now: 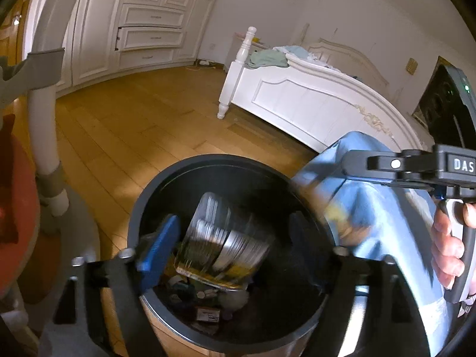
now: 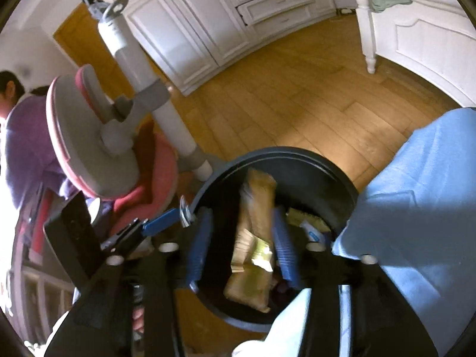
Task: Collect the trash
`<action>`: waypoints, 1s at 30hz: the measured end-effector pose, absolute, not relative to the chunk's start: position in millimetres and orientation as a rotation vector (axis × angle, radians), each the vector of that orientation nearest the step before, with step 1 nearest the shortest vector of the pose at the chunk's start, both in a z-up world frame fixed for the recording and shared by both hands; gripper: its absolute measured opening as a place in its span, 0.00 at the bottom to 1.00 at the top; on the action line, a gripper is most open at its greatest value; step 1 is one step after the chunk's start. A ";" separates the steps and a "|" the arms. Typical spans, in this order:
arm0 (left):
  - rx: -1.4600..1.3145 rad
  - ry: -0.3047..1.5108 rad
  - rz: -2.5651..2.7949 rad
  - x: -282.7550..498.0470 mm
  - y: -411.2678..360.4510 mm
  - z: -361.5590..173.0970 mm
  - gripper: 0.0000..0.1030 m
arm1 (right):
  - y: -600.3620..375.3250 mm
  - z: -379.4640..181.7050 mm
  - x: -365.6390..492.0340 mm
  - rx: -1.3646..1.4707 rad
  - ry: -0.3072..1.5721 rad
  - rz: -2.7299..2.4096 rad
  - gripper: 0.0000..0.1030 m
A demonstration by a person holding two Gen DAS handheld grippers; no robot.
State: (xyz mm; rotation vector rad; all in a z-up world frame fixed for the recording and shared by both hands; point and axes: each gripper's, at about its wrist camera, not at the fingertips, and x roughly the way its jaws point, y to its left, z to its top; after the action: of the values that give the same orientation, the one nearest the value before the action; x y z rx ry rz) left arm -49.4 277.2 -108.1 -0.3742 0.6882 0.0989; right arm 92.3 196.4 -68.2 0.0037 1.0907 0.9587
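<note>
A round black trash bin point(image 1: 166, 175) stands on the wooden floor, with several bits of trash at its bottom. My left gripper point(image 1: 229, 250) is open over the bin's mouth, and a silvery foil wrapper point(image 1: 223, 241), blurred, is in mid-air between its fingers. In the right wrist view my right gripper point(image 2: 242, 235) is open over the same bin point(image 2: 321, 163); a tan and yellow snack wrapper point(image 2: 254, 238), blurred, hangs between the blue fingers point(image 2: 199, 238) without being pinched. The right gripper's handle and hand show at the right of the left wrist view.
A pink and grey child's chair point(image 2: 98, 136) with a white post stands just left of the bin. A blue cloth point(image 2: 416, 196) lies at the right. A white bed point(image 1: 312, 95) and white cabinets point(image 1: 142, 23) stand beyond the floor. A person in purple point(image 2: 23, 136) is at far left.
</note>
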 end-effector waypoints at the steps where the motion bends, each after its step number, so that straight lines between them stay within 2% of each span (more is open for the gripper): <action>1: -0.372 0.675 0.105 -51.3 278.4 -106.3 0.84 | 190.6 -67.3 93.1 0.018 1.087 0.963 0.53; 2: -0.371 0.667 0.106 -52.6 277.6 -104.5 0.84 | 184.3 -65.3 93.9 0.036 1.082 0.967 0.54; 4: -0.370 0.659 0.109 -53.6 276.0 -100.2 0.84 | 160.2 -56.8 95.0 0.100 1.056 0.967 0.63; 6: -0.370 0.645 0.106 -55.7 268.1 -90.8 0.91 | 131.5 -48.1 94.4 0.166 1.019 0.962 0.68; 9: -0.343 0.601 0.085 -56.5 242.6 -65.9 0.94 | 77.8 -36.2 91.9 0.246 0.959 0.919 0.78; 14: -0.258 0.552 0.016 -46.2 174.7 -20.3 0.95 | -16.2 -24.1 85.2 0.271 0.879 0.820 0.78; 19: -0.162 0.514 -0.083 -25.4 79.3 16.2 0.95 | -112.3 -7.8 63.2 0.166 0.704 0.573 0.85; 20: -0.148 0.509 -0.093 -21.5 65.5 18.5 0.95 | -126.4 -5.4 58.1 0.143 0.668 0.517 0.85; 23: -0.077 0.490 -0.102 -5.7 9.9 19.9 0.95 | -166.3 -2.8 43.1 0.098 0.572 0.352 0.95; 30: -0.025 0.492 -0.129 24.2 -53.8 -0.2 0.95 | -214.6 -10.5 19.0 0.089 0.392 0.087 0.95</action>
State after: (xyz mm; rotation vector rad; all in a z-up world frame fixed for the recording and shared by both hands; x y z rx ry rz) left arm 24.2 -53.8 -0.2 -0.0253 0.4922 -0.1291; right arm 19.0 -214.6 -10.5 0.0894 0.3920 0.0871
